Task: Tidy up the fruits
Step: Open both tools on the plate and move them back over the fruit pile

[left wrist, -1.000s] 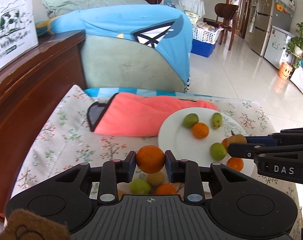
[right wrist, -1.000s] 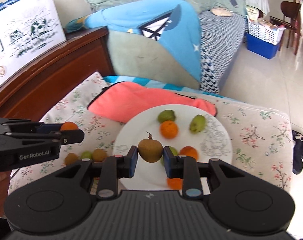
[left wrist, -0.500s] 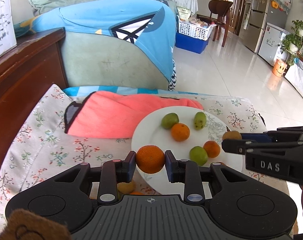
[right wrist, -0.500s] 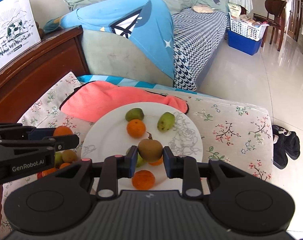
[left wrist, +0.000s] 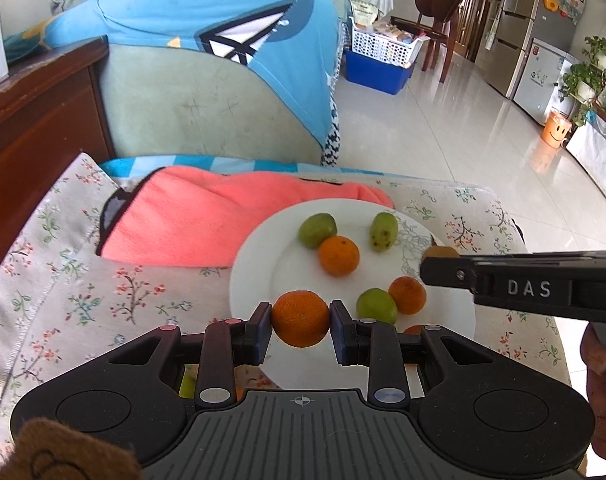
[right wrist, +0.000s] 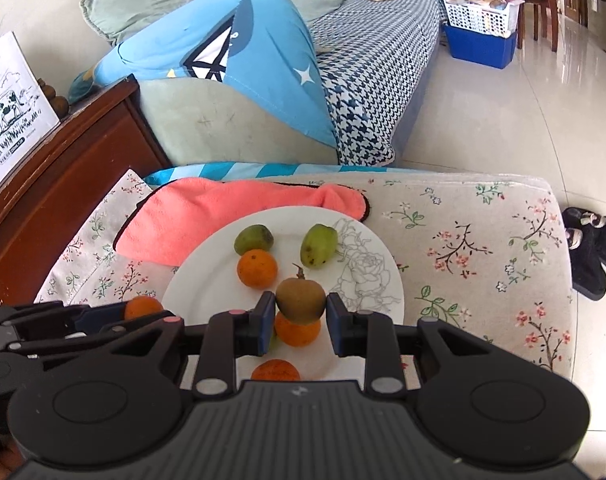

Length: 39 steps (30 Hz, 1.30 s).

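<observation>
Left wrist view: left gripper [left wrist: 301, 322] clamped on an orange [left wrist: 301, 323], pads pressing both its sides, fruit held off the surface above the near-left rim of the white plate [left wrist: 259, 256]. Plate sits on a floral-covered cushion [left wrist: 63, 280], its far edge against a pink towel [left wrist: 207, 216]. On the plate: 2 green fruits at the back [left wrist: 317, 230] [left wrist: 383, 231], a 2nd orange [left wrist: 338, 256] just in front of them, a green fruit [left wrist: 377, 306] touching another orange [left wrist: 407, 295] nearer the camera. Right gripper [left wrist: 435, 264] enters from the right over the plate, gripping a brown fruit [left wrist: 441, 251] that is mostly hidden behind its tip. A few loose fruits [left wrist: 189, 384] show beneath the left gripper body, off the plate; count unclear.

Right wrist view: right gripper [right wrist: 301, 312] closed around the brown stemmed fruit [right wrist: 301, 300], lifted above the plate's [right wrist: 367, 280] middle. Directly beneath it an orange [right wrist: 297, 330]; another orange [right wrist: 275, 371] at the near rim. Left gripper [right wrist: 143, 312] visible at the left edge with its orange [right wrist: 143, 307], just beside the plate rim.

Progress, judged: roughly 6 fruits already plated, 2 more in hand and about to be set down. Remaining: release both, then collect the loose pieces on the cushion. Open plate space lies on the rose-patterned right side.
</observation>
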{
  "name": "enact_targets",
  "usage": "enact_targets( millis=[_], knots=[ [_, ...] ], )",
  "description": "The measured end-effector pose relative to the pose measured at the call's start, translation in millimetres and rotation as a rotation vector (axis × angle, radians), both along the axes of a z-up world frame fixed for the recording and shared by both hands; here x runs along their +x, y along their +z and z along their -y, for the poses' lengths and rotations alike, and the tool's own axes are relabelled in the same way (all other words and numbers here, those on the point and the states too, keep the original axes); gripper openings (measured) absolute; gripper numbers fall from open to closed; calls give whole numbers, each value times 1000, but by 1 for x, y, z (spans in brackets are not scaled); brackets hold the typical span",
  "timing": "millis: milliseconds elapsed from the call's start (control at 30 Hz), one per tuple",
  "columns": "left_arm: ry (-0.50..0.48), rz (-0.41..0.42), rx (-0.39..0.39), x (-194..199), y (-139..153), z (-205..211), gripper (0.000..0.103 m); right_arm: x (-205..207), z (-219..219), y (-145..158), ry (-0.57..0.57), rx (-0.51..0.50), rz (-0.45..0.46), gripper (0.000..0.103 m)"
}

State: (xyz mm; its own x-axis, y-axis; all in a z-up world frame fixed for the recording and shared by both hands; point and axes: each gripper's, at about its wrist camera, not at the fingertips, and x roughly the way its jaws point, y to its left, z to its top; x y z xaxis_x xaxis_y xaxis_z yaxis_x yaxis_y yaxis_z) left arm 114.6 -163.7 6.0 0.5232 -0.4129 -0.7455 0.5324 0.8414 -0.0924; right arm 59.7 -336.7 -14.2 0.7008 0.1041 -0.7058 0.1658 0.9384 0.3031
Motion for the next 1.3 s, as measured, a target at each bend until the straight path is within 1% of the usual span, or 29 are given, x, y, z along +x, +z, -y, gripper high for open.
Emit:
enact_targets(
  millis=[233,300,333,367,400,433,467,533,600,733,800,1033,1133,1300],
  knots=[
    [3,-5,1,-1,-3,5,29,8,-1,-5,-1,24,14,28],
    [7,-5,-1,-1,-1,5,31,11,1,-6,-13,38,12,30],
    [12,-8,-1,0,-1,5,33,11,2,-6,-19,46,12,31],
    [21,-9,0,0,0,4,42,11,3,-6,-29,55,15,31],
    [35,-5,4,0,1,3,54,10,4,-6,-37,63,17,31],
    [51,5,10,0,3,1,59,10,5,-5,-41,69,19,31],
    [61,18,15,0,4,0,63,10,5,-5,-45,71,21,31],
    [73,32,16,1,8,-3,65,9,5,-4,-48,66,23,31],
    [88,28,8,3,11,-7,68,8,5,-3,-48,69,25,31],
    [108,41,22,3,15,-13,71,6,5,0,-49,74,29,32],
    [112,44,27,3,18,-16,75,5,4,3,-48,80,33,33],
    [100,52,21,0,30,-34,76,-4,-3,9,-39,90,43,35],
    [105,59,22,-1,34,-48,76,-8,-12,12,-11,86,50,35],
    [144,52,12,-3,38,-79,76,-15,-35,16,62,62,59,36]
  ],
)
